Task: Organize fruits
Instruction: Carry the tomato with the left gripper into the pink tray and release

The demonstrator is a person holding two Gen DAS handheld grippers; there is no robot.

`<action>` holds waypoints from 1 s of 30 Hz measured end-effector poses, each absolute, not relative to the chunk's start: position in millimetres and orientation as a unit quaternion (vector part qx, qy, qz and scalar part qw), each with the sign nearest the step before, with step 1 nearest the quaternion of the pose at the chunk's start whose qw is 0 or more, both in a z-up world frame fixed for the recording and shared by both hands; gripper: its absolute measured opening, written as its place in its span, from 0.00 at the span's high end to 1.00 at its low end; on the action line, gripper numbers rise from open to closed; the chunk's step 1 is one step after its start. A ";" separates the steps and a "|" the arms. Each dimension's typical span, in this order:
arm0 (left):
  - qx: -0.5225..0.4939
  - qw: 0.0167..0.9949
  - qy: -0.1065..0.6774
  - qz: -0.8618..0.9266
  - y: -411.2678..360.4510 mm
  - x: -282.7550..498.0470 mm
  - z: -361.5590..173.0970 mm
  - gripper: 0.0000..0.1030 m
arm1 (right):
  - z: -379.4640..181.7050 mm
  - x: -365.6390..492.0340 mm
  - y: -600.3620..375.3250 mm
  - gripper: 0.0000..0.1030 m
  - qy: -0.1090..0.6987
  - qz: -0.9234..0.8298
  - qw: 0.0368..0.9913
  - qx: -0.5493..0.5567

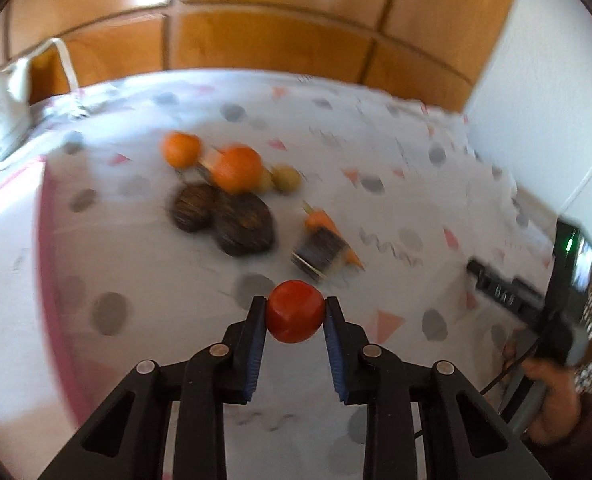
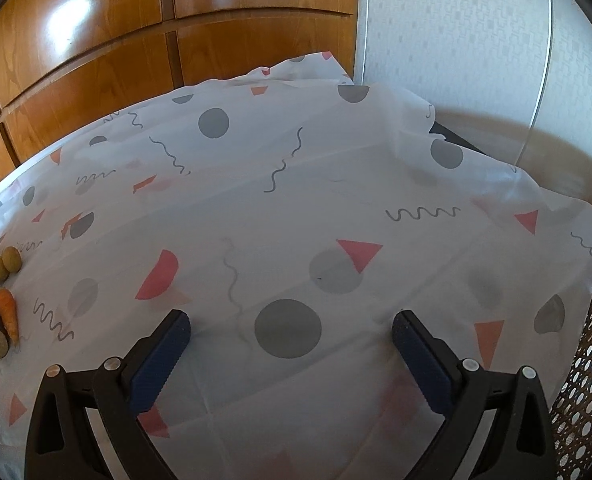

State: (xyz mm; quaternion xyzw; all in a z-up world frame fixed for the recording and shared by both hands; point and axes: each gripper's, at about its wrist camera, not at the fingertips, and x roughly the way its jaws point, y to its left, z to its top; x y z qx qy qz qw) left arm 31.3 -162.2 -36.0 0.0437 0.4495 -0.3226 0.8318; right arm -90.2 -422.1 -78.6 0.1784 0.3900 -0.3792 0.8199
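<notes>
Left tool [image 1: 294,312] clamped on round red tomato [image 1: 294,311], no long axis; right tool [image 2: 291,330] spread wide, empty; carrot [image 2: 8,314] lies lengthwise, tip toward camera.

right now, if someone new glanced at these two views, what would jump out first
The red tomato pinched between the left gripper's blue pads, low in the middle of the left wrist view. Behind it on the patterned cloth sits a blurred cluster: two oranges, dark round pieces and a carrot. In the right wrist view, the right gripper hangs wide open and empty over bare cloth.
</notes>
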 end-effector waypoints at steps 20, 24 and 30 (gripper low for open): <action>-0.074 0.879 0.468 -0.056 32.8 108.4 -51.1 0.72 | -78.0 -89.8 -420.0 0.00 0.384 -0.380 0.824 0.172; -0.078 0.878 0.471 -0.032 42.7 109.4 -59.8 0.72 | -77.3 -89.9 -419.3 0.00 0.385 -0.380 0.823 0.172; -0.076 0.876 0.475 -0.015 52.5 111.5 -67.6 0.72 | -76.9 -89.4 -419.0 0.00 0.386 -0.380 0.823 0.171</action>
